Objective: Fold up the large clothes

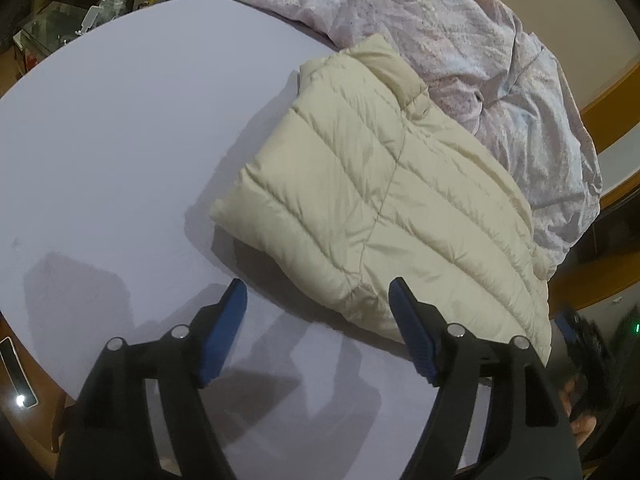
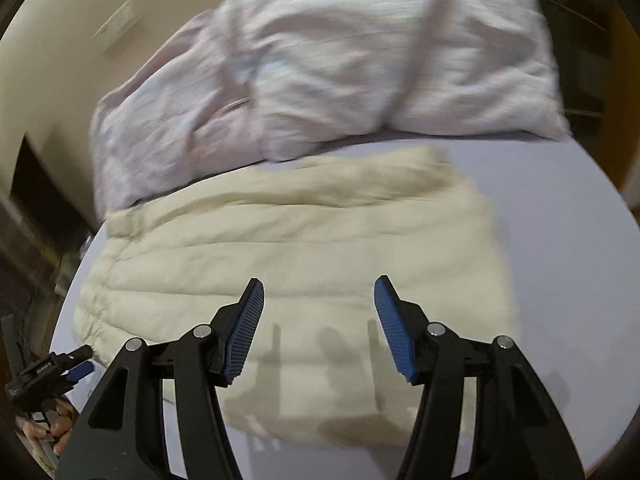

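Observation:
A cream quilted puffer jacket (image 1: pixel 380 184) lies folded into a rough rectangle on a pale lavender surface (image 1: pixel 120 140), collar toward the far side. My left gripper (image 1: pixel 317 284) is open at the jacket's near corner. Its right finger hangs over the cream fabric and its left finger over bare surface, with nothing pinched. In the blurred right wrist view, the jacket (image 2: pixel 300 240) fills the middle, and my right gripper (image 2: pixel 319 280) hovers open above its near half. The left gripper (image 2: pixel 76 364) shows small at the lower left of that view, beside the jacket's edge.
A crumpled pale pink duvet (image 1: pixel 460 40) is heaped along the far side, touching the jacket's collar end; it also fills the top of the right wrist view (image 2: pixel 360 60). Cluttered shelves (image 1: pixel 80 20) stand beyond the surface's far left edge. A hand (image 2: pixel 52 428) holds the left gripper.

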